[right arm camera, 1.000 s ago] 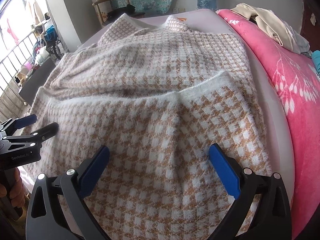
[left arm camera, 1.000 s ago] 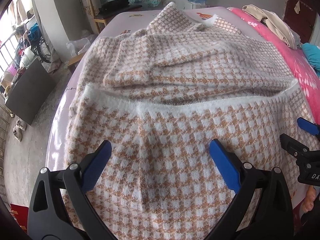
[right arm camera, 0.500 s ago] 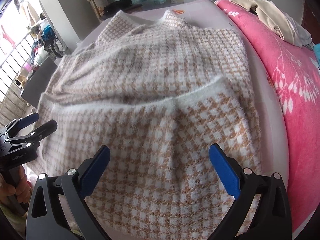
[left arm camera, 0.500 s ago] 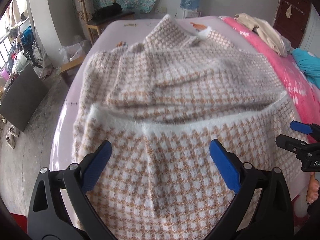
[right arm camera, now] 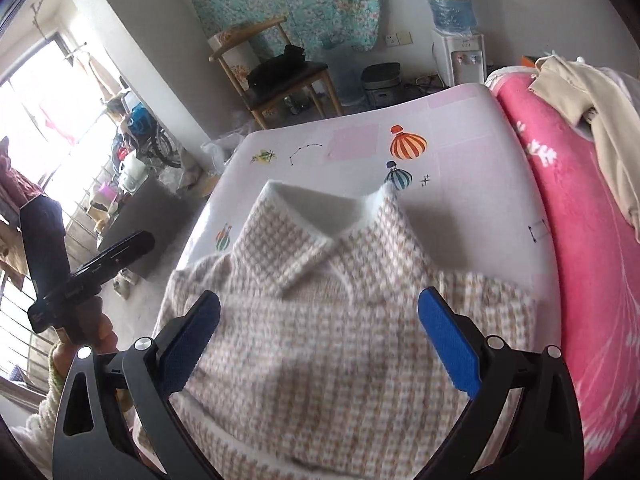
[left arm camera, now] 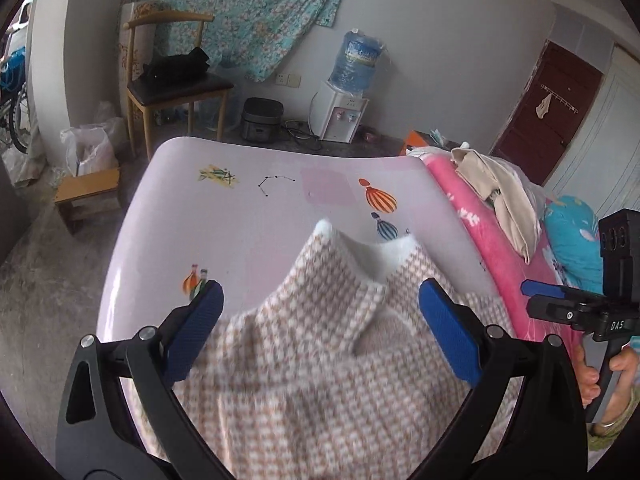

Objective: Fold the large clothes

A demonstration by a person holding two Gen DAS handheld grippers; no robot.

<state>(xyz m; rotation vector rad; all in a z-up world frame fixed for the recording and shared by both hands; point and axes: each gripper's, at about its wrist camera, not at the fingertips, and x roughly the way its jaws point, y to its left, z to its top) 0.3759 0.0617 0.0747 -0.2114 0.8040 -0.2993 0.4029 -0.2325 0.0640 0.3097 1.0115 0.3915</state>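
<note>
A tan-and-white checked fuzzy garment [left arm camera: 320, 360] [right arm camera: 340, 340] lies on the pale pink table [left arm camera: 248, 216] [right arm camera: 460, 152], its white-lined collar [left arm camera: 360, 248] [right arm camera: 332, 216] pointing to the far end. My left gripper [left arm camera: 320, 328] hovers open over the garment near the collar, nothing between its blue pads. My right gripper [right arm camera: 320, 340] is open too, above the garment's chest. Each gripper appears at the edge of the other's view, the right gripper [left arm camera: 568, 304] and the left gripper [right arm camera: 92, 268], each held by a hand.
A pink flowered blanket [right arm camera: 580, 240] with beige clothes [right arm camera: 592, 112] lies along the table's right side. Beyond the far edge stand a wooden chair [left arm camera: 172, 80], a water dispenser [left arm camera: 344, 96] and a low stool [left arm camera: 88, 196]. Bare table lies ahead of the collar.
Both grippers have lifted and tilted up, moving toward the collar end. The view went from the folded lower hem to the collar and the room beyond. Both stay open.
</note>
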